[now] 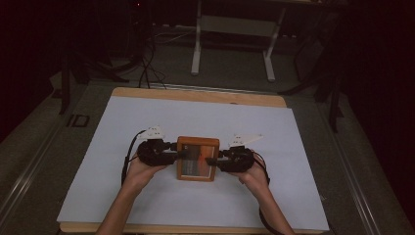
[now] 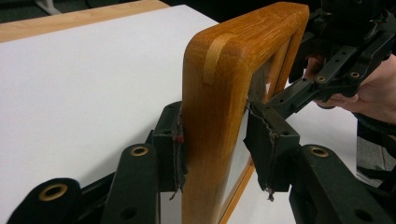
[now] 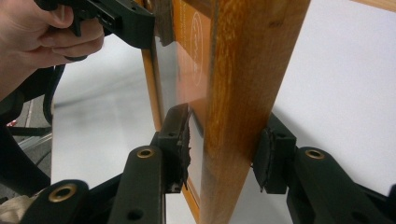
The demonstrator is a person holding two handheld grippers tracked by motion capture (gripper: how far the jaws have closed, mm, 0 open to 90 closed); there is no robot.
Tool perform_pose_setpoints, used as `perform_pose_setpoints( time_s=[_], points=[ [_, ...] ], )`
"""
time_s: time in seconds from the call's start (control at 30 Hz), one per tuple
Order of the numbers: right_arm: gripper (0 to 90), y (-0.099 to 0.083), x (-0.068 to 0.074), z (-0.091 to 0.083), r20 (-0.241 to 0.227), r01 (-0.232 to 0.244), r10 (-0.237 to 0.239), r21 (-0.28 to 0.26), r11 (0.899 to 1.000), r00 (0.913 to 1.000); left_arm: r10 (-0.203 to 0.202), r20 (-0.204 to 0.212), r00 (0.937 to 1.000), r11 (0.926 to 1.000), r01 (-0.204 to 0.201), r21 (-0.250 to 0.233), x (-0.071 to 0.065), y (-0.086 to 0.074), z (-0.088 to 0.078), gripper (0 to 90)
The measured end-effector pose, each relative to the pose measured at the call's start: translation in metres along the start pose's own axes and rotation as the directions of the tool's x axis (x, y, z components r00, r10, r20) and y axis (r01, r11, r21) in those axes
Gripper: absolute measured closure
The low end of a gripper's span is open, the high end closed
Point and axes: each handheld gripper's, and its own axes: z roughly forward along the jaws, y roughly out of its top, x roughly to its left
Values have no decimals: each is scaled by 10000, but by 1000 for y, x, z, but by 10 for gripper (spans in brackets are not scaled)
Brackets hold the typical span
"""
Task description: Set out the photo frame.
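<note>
A small wooden picture frame with a glass pane is held over the middle of the white sheet, face up toward the high view. My left gripper is shut on its left side rail and my right gripper on its right side rail. In the left gripper view the jaws clamp the wooden rail between the pads. In the right gripper view the jaws pinch the opposite rail, one pad on the glass side. Whether the frame touches the sheet I cannot tell.
The white sheet covers a wooden table whose far edge shows bare. Behind it stand the white legs of another desk, with cables on the floor at the back left. The surroundings are dark.
</note>
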Motion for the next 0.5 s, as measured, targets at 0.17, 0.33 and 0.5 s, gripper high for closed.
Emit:
perform_pose_setpoints(
  time_s=[0.17,0.33,0.5],
  points=[
    [603,-1,-1,1,13,1,-1,24,10000,10000,-95,68,9999,10000,94,24,2,-2,2,584],
    [602,-2,-3,2,-24,-57,57,-9,10000,10000,-148,17,9999,9999,148,7,3,-3,3,584],
    [603,-3,-3,2,-23,-61,61,-17,10000,10000,-186,14,9998,9998,186,-14,4,-3,3,584]
  ],
)
